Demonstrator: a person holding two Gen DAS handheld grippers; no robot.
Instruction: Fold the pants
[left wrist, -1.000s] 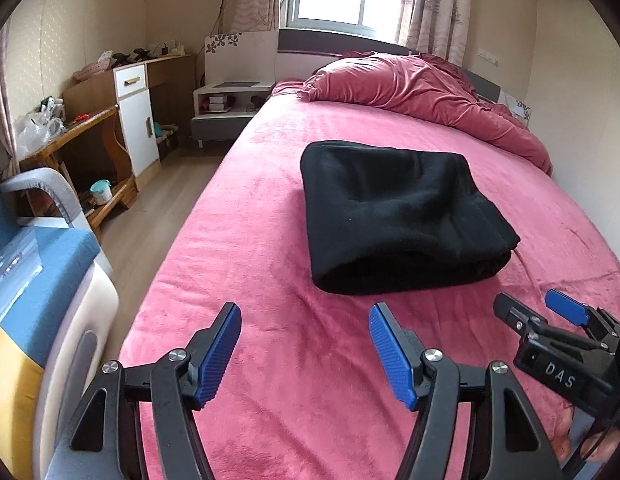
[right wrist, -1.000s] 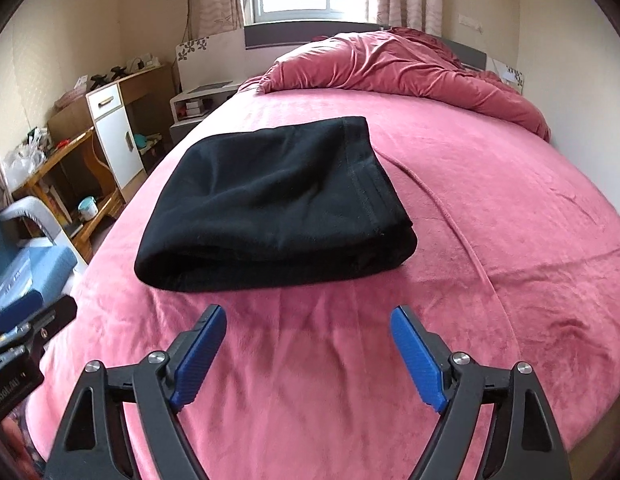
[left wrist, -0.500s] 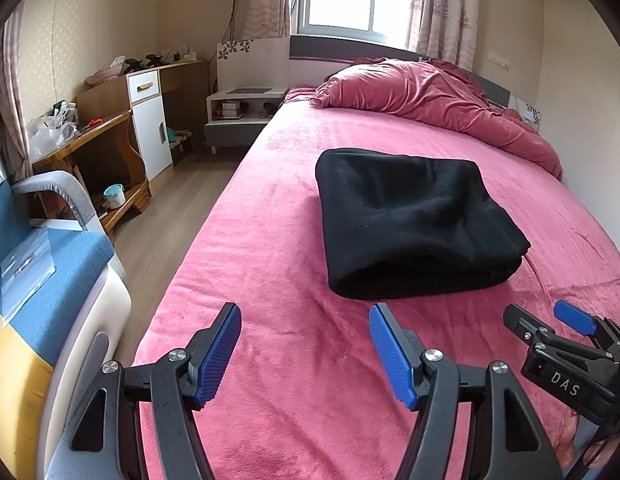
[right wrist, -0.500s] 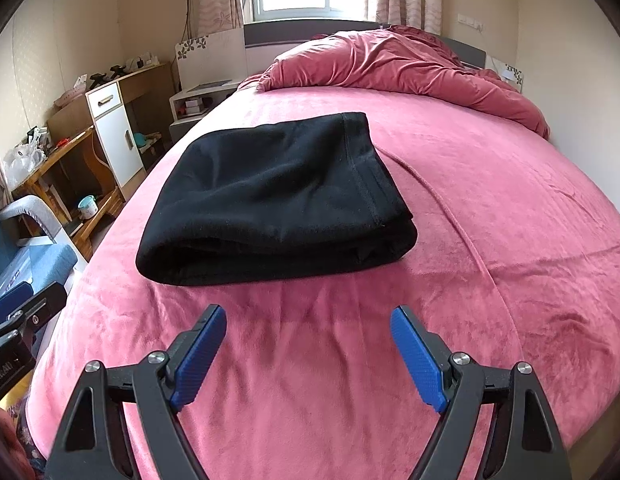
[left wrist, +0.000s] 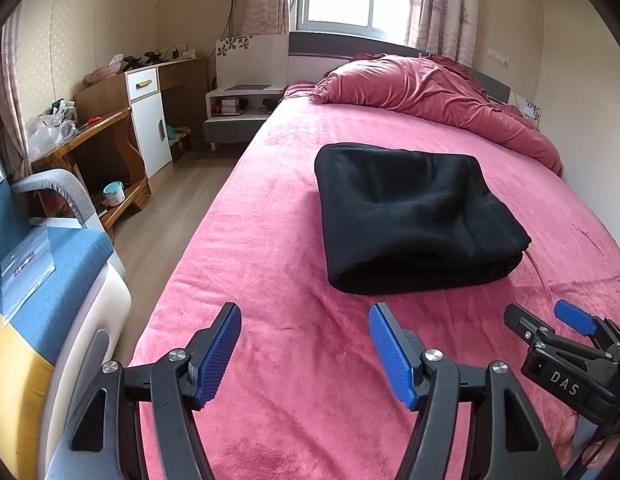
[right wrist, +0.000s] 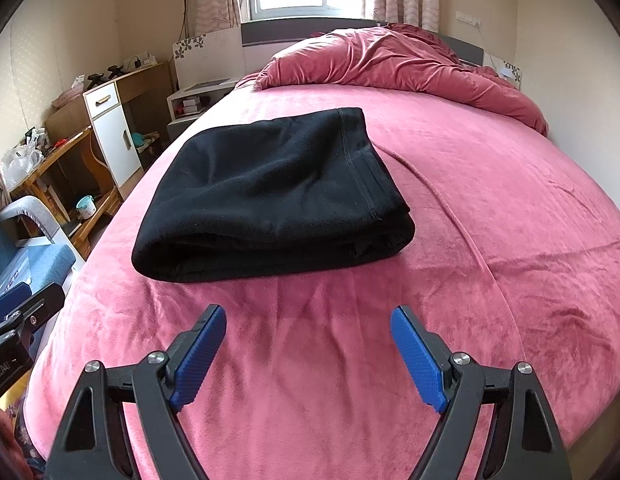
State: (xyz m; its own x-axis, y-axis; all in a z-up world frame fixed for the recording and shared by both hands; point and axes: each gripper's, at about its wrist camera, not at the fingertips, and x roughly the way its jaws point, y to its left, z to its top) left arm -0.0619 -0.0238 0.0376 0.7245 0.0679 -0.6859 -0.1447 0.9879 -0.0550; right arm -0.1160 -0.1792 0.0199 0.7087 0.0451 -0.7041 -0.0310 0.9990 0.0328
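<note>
Black pants lie folded on the pink bed. Left tongs and right tongs both spread, empty (held short of the cloth).

Matt black fleece pants on plushy pink velvety bedspread; ribbed blue rubbery pads.

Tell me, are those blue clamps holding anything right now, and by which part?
Nothing is held. The left gripper and right gripper are both open, short of the folded black pants lying on the pink bed.
</note>
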